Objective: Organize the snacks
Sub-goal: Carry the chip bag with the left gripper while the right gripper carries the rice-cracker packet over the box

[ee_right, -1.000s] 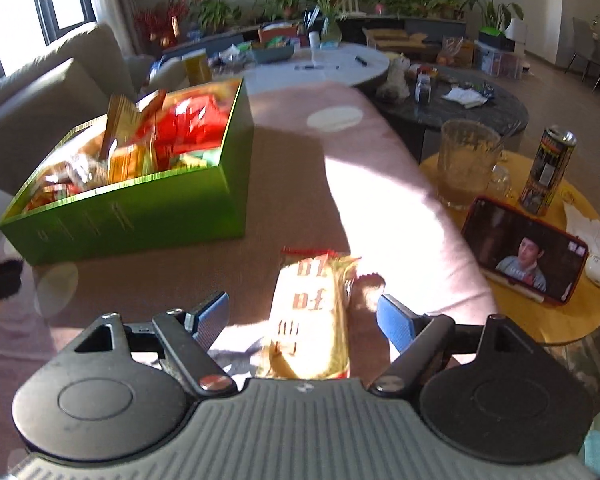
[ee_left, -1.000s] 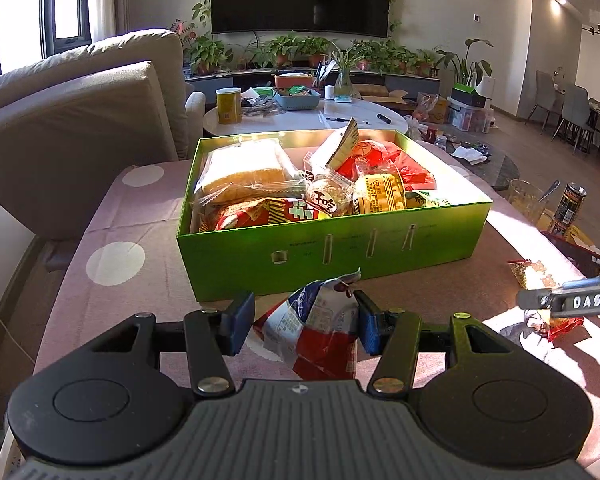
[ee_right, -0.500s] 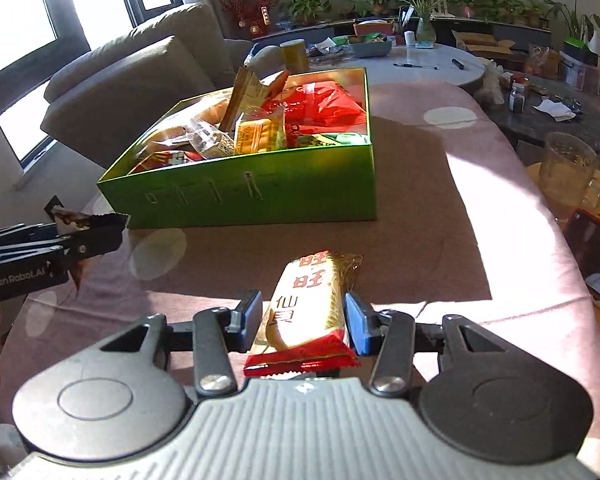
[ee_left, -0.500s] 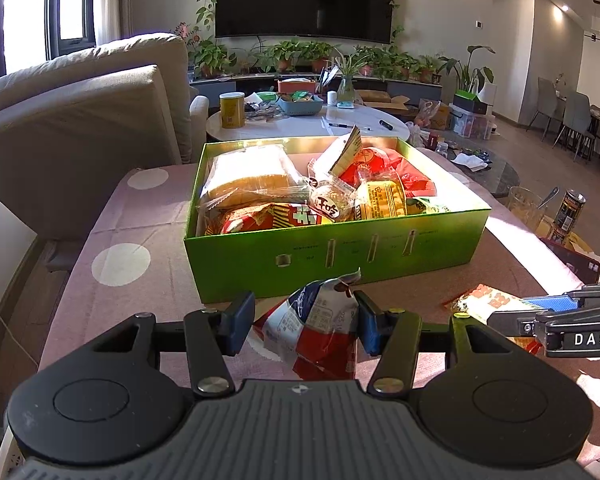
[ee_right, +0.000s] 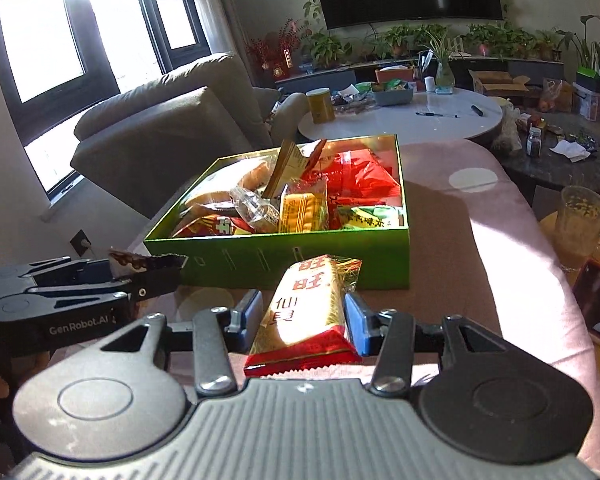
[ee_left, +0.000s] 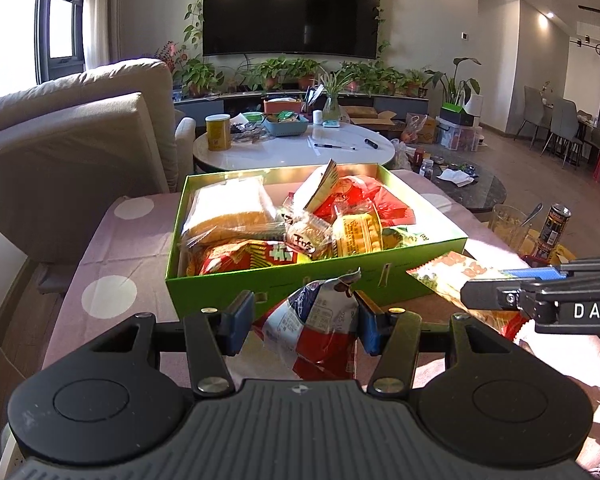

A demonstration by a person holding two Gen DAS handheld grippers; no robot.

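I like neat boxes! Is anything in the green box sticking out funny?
Yes. In the green box, one tan packet stands on end, poking above the rim, while the other snacks lie heaped and crooked around it.

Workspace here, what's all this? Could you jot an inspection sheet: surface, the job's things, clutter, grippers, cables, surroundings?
Surface: pink dotted tablecloth, partly sunlit.
Job's things: green box full of snack packets; two packets outside it, in the grippers.
Clutter: glass mug, drink can, phone on the side table.
Grippers: left gripper shut on red-and-white packet; right gripper shut on gold rice-cracker packet.
Cables: nothing seen on the table.
Surroundings: sofa, white table, television, potted plants.
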